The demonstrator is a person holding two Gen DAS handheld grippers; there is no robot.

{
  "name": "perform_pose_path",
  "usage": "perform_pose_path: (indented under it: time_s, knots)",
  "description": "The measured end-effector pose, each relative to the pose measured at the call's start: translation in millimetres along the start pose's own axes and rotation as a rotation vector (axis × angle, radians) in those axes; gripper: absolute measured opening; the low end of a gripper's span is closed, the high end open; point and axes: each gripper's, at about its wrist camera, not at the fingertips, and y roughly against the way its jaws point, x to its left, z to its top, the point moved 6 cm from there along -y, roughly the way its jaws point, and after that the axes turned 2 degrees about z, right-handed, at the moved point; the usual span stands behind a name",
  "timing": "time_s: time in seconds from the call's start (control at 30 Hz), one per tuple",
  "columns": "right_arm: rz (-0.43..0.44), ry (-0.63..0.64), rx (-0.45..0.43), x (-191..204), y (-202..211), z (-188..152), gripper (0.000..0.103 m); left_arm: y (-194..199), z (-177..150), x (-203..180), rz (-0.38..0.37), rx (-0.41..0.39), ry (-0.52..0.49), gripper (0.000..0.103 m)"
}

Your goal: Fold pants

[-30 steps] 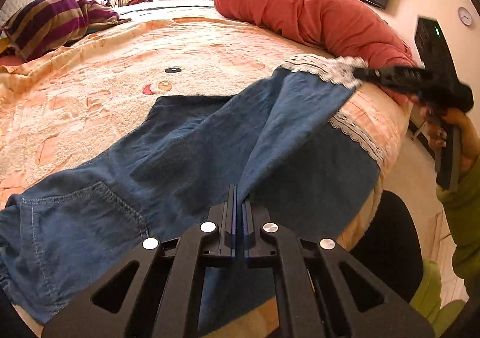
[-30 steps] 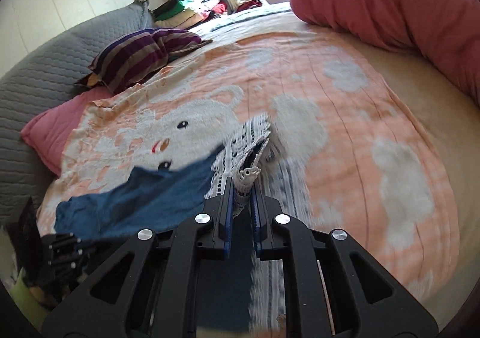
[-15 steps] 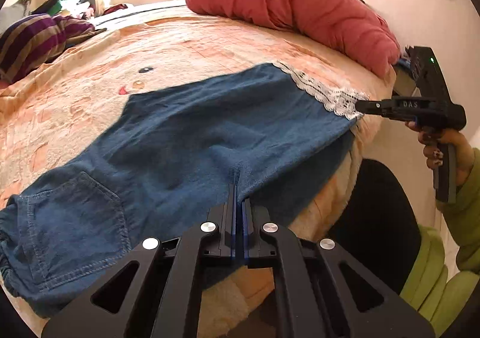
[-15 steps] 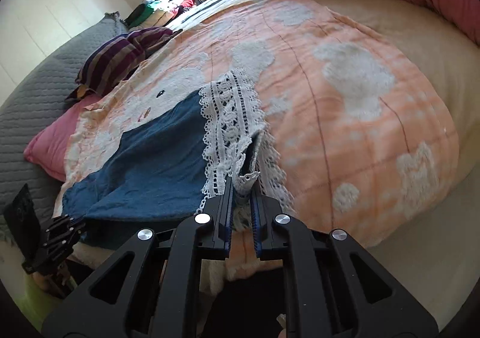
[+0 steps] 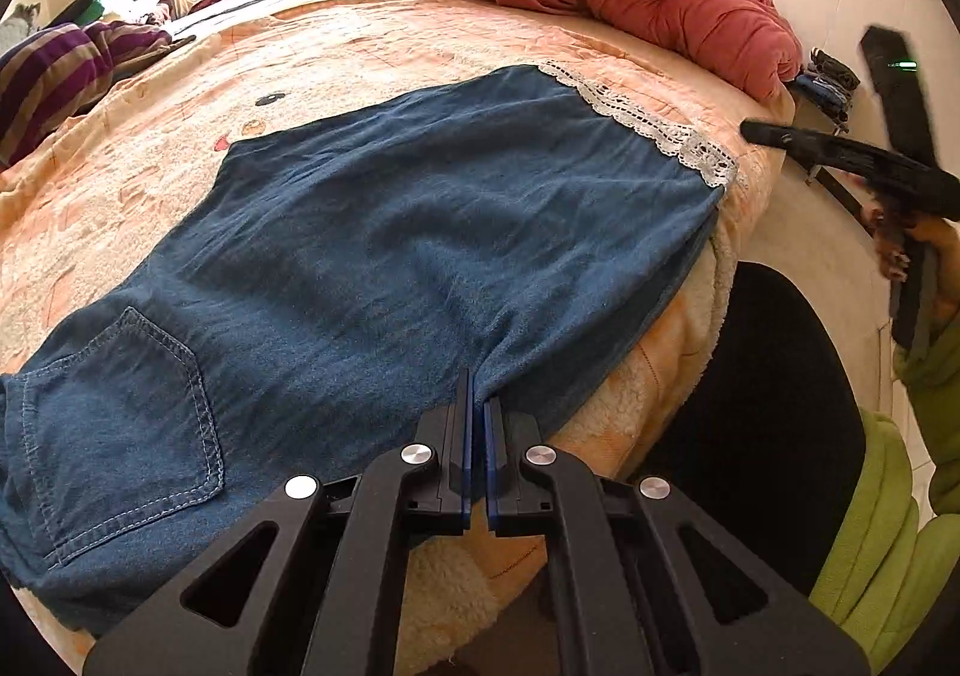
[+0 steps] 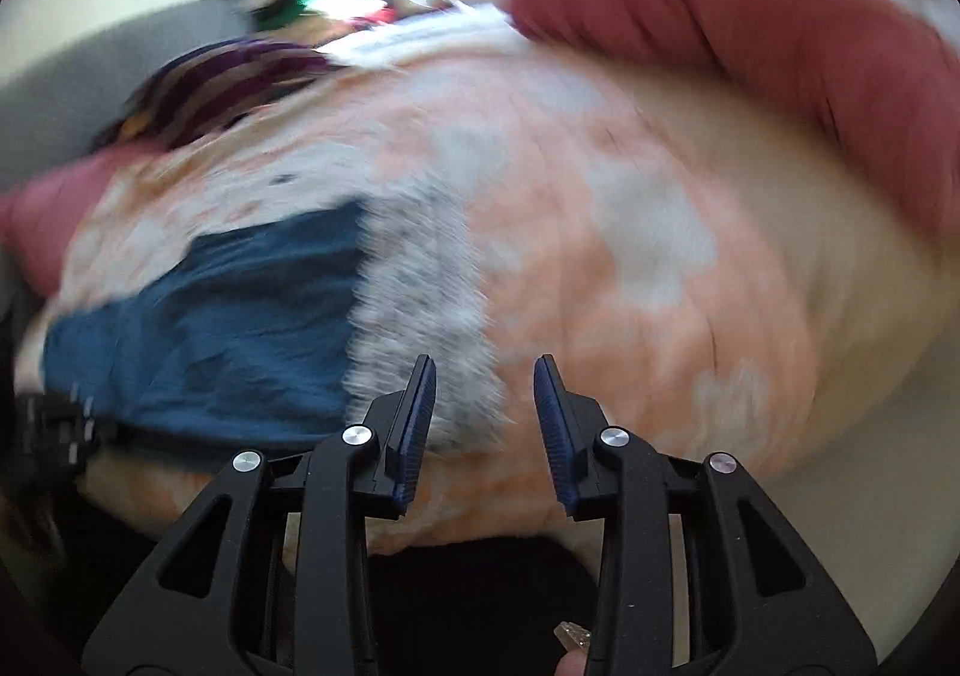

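In the left-wrist view, the blue denim pants with a stitched back pocket and white lace hem [image 5: 384, 256] lie flat on the peach fleece blanket [image 5: 150, 153], their long axis running from the pocket at lower left of the frame to the lace at upper right. The left gripper [image 5: 477, 412] sits at bottom centre, clenched on a pinch of the near edge about midway along that axis. At far right the right gripper [image 5: 750, 128] hangs just off the lace hem, apart from it. In the blurred right-wrist view its fingers [image 6: 420, 406] stand spread with nothing between them; the lace lies just ahead and left. Judging by this, the right gripper is nearer the hem for a lengthwise fold.
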Motion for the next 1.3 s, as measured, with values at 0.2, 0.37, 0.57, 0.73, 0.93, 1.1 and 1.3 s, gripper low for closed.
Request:
perform_pose_path:
  time_s: [0.2, 0.37, 0.57, 0.73, 0.93, 1.1, 1.3]
  knots:
    - [0.193, 0.537, 0.065, 128.3, -3.3, -24.4, 0.033, 1.8, 1.0, -0.7, 0.005, -0.006, 0.003, 0.002]
    - [0.177, 0.768, 0.104, 178.7, -25.8, -39.0, 0.033, 3.8, 0.7, 0.0, 0.0, -0.007, 0.003, 0.002]
    - [0.195, 0.828, 0.187, 186.3, -43.1, -45.0, 0.0, 7.1, -0.6, 0.9, -0.002, 0.02, -0.002, 0.003]
    - [0.241, 0.795, 0.23, 176.3, -41.6, -60.8, 0.0, 3.3, -7.2, 0.0, -0.002, 0.066, -0.02, 0.007]
    - [0.32, 0.684, 0.233, 165.1, -31.0, -57.3, 0.014, 22.2, -14.7, 6.8, -0.031, 0.039, 0.04, 0.036]
    - [0.331, 0.491, 0.142, 129.0, -10.6, -32.8, 0.031, 77.4, -11.2, 45.8, 0.033, -0.139, 0.223, 0.063]
    - [0.249, 0.255, 0.083, 82.9, -17.5, -5.7, 0.041, 132.2, -34.4, 139.7, 0.256, -0.267, 0.592, 0.087]
